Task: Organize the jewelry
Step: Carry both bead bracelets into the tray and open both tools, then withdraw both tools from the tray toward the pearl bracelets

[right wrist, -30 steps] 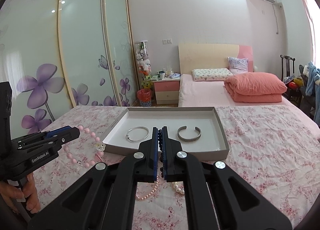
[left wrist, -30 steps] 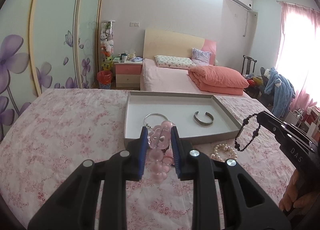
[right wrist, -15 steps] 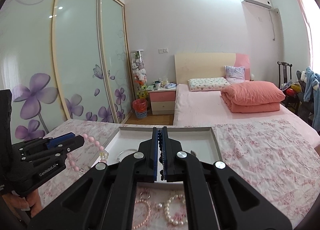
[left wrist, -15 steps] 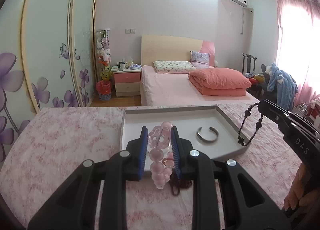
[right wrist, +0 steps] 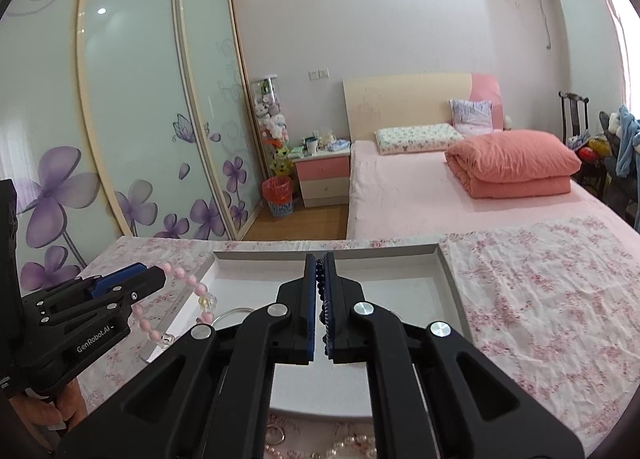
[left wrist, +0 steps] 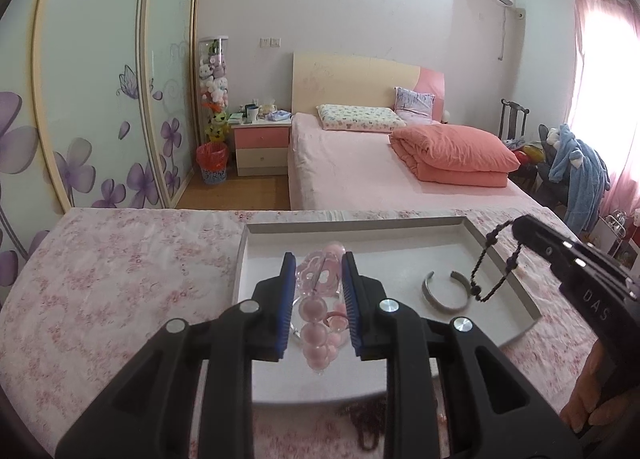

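Observation:
My left gripper (left wrist: 316, 263) is shut on a pink bead bracelet (left wrist: 318, 323) with a clear flower charm, held above the left half of the grey tray (left wrist: 360, 221). In the right wrist view that same gripper (right wrist: 154, 279) shows at the left, the pink bracelet (right wrist: 192, 287) dangling from it. My right gripper (right wrist: 319, 259) is shut on a dark bead bracelet (right wrist: 320, 287) over the tray (right wrist: 448, 271); in the left wrist view it (left wrist: 520, 227) hangs the dark bracelet (left wrist: 490, 267) near a silver cuff bangle (left wrist: 444, 295). A thin silver bangle (right wrist: 228, 315) lies in the tray.
The tray sits on a table with a pink floral cloth (right wrist: 540, 299). Pearl bracelets (right wrist: 352, 447) and a dark bracelet (left wrist: 368, 423) lie on the cloth in front of the tray. A bed (left wrist: 360, 163), wardrobe doors and a nightstand stand behind.
Both grippers have moved forward with their bracelets, from in front of the tray to above its floor. The loose pearl bracelets have slipped to the bottom edge of the views.

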`<state>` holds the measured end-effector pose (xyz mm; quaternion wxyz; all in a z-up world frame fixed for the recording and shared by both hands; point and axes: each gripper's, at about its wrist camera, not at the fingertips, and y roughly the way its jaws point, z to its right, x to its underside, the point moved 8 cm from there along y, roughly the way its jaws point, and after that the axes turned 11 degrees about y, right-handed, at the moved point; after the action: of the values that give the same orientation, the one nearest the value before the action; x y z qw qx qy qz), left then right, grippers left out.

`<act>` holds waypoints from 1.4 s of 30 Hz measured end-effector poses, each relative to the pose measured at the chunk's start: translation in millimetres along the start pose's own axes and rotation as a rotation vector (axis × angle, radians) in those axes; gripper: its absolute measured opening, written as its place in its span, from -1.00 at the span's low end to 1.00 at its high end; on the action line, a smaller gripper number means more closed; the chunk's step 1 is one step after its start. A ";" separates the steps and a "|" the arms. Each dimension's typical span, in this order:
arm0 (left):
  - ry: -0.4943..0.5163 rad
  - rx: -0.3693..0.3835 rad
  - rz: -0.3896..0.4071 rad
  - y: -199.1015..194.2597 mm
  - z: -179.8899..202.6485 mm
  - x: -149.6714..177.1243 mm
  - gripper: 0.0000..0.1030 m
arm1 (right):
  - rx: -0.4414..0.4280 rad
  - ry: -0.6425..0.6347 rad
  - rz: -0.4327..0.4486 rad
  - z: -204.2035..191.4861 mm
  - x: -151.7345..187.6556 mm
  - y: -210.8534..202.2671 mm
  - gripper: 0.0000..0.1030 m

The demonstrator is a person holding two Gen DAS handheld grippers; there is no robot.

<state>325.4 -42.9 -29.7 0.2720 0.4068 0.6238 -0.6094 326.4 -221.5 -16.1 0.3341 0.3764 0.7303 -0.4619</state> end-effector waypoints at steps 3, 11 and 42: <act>0.004 0.005 -0.014 16.1 1.6 -1.7 -0.54 | 0.004 0.011 -0.028 2.6 2.7 16.2 -0.91; -0.006 0.020 -0.066 52.0 3.1 5.0 -0.54 | 0.021 0.029 -0.082 11.0 8.2 41.6 -0.90; -0.023 0.033 -0.050 -15.8 -9.7 42.0 -0.29 | 0.095 0.051 -0.100 46.4 28.9 -20.0 -0.17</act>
<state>291.8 -24.9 -55.3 0.2572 0.3886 0.6205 -0.6307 301.4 -263.3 -48.0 0.2737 0.3667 0.7335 -0.5025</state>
